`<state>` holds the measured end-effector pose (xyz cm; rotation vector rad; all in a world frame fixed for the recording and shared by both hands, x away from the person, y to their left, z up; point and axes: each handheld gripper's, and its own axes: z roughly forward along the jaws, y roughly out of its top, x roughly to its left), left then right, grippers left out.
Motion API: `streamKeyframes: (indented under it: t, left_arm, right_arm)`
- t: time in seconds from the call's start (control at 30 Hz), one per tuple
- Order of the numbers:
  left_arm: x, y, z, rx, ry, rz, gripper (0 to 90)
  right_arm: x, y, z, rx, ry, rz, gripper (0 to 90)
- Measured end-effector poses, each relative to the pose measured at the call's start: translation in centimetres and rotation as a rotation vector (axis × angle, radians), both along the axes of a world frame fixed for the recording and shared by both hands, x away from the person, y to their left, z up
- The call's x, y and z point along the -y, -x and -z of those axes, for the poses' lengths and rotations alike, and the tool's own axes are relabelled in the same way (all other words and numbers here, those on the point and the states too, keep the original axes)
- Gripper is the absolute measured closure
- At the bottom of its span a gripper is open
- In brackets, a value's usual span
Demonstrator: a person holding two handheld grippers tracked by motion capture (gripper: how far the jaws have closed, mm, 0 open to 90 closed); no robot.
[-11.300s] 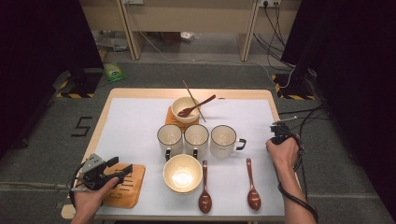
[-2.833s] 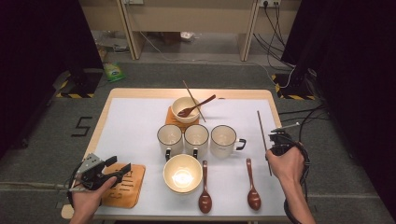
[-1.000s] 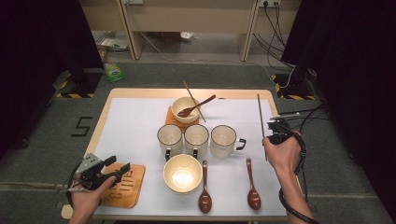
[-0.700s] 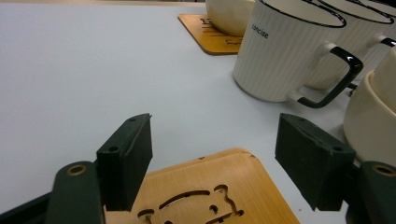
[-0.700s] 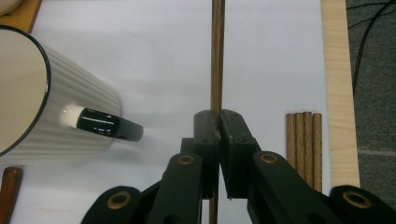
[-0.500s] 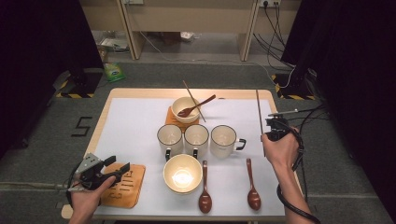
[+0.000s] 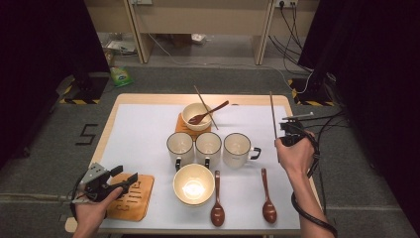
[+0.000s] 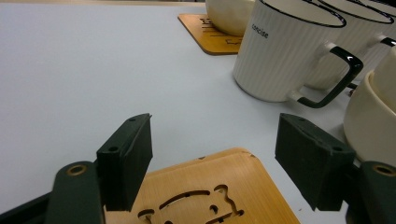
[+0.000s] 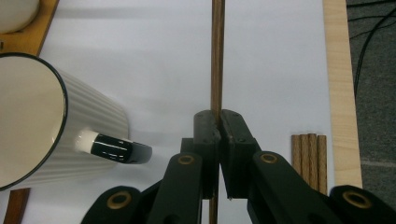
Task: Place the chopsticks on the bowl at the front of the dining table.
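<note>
A thin wooden chopstick stands nearly upright over the table's right side, with my right gripper shut on its lower part. In the right gripper view the jaws pinch the chopstick at the right gripper's tips, just right of a white ribbed mug. My left gripper hovers open over a wooden coaster at the front left. In the left gripper view the coaster lies below the wide gap of the left gripper, with nothing between its jaws.
Three white mugs stand in a row mid-table. A cream bowl sits in front of them, and another bowl with a spoon and a chopstick sits behind on a coaster. Two wooden spoons lie front right. Several chopsticks lie by the right edge.
My right gripper took up a chopstick and has lifted it a little farther from the table's front. The left gripper has stayed open over the coaster.
</note>
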<state>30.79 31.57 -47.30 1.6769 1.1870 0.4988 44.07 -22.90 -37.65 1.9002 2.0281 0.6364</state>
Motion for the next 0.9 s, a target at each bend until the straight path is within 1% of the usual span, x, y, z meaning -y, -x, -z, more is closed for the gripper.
streamKeyframes:
  t: [0.9]
  left_arm:
    - [0.0,0.0,0.0,0.001,0.001,-0.001,26.7]
  right_arm:
    - [-1.1,-1.0,-0.8,0.036,0.0,-0.013,85.4]
